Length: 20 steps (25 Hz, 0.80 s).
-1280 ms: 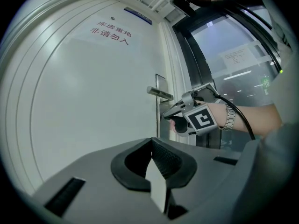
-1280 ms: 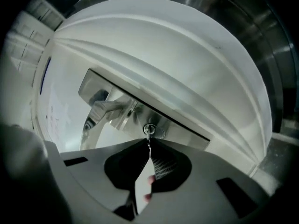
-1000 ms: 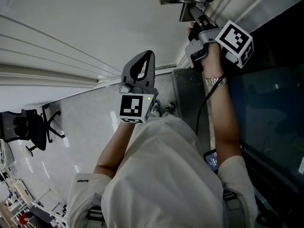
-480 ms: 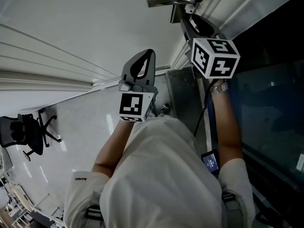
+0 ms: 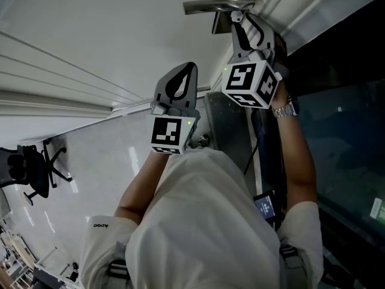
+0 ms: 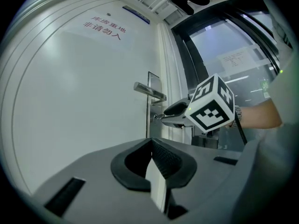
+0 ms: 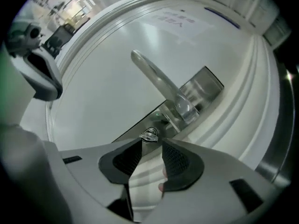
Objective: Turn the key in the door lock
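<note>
The white door (image 5: pixel 90 29) bears a metal lever handle (image 5: pixel 210 6), and the key (image 7: pixel 150 135) sticks out of the lock just below that handle (image 7: pixel 159 80). My right gripper (image 7: pixel 149 143) points at the key, which sits at the gap between its fingertips. Its jaws have just been opening and the pads stand apart, not pressing on the key. From the head view this right gripper (image 5: pixel 239 21) reaches up under the handle. Lower and to the left, my left gripper (image 5: pixel 187 68) hangs in the air shut, with nothing in it. The left gripper view shows its tips (image 6: pixel 152 143) meeting.
A dark glass panel (image 5: pixel 343 131) runs along the right of the door frame. A metal plate (image 5: pixel 231 125) lies at the foot of the door. An office chair (image 5: pixel 33 167) stands far off to the left. Red print (image 6: pixel 103 27) is on the door.
My right gripper has rolled about its own line, so its marker cube swung from the right of the wrist to the left. Its jaws have let go of the key. The left gripper stayed put.
</note>
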Motion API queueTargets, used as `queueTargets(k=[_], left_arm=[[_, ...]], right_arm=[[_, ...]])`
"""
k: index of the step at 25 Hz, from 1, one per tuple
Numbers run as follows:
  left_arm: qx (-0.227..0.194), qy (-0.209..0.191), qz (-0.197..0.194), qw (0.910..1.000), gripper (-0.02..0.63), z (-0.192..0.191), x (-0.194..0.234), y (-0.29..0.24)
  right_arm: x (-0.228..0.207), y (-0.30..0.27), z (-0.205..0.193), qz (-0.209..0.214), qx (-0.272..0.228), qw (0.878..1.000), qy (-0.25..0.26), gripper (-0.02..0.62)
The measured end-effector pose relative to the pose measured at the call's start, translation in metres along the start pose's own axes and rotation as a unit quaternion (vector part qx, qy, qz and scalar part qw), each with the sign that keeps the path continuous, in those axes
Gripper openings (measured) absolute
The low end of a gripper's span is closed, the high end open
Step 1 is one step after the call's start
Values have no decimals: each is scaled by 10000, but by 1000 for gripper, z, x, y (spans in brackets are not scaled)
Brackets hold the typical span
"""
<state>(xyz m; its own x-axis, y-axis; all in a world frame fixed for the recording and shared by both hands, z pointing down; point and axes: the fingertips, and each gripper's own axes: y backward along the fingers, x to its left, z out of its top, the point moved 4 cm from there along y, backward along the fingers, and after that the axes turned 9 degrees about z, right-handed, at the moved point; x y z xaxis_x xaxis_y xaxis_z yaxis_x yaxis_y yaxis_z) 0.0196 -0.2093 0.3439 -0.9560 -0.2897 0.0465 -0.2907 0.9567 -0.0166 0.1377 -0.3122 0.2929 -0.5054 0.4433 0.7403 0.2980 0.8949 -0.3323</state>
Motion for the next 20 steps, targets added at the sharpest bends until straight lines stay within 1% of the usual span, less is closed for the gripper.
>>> queueTargets(k=[2,3,8,11,14,16,20], left_arm=[[9,18,28,10000,11,-2,1,0],[16,23,40,10000,11,-2,2,0],[32,49,74,10000,11,-3,4,0],[28,46,58,10000,10,-1,3,-1],[22,17,35,10000,10,-1,3,-1],[11,8,38,10000,10,1,3,0],[28,-5,57,10000,10,0,5,2]], right_arm=[[2,-2,0,-224,54,9977,635,110],[4,-3,0,-309,70,9957,872,110],[6,-5,5,-431,148,9882,1463,110],[7,-4,5,-504,222,9800,1912,110],[14,-8,9,-441,221,9708,2346,110],[17,-11,11,-420,247,9678,2471,110],[15,-13,9,-585,287,9720,2259,110]])
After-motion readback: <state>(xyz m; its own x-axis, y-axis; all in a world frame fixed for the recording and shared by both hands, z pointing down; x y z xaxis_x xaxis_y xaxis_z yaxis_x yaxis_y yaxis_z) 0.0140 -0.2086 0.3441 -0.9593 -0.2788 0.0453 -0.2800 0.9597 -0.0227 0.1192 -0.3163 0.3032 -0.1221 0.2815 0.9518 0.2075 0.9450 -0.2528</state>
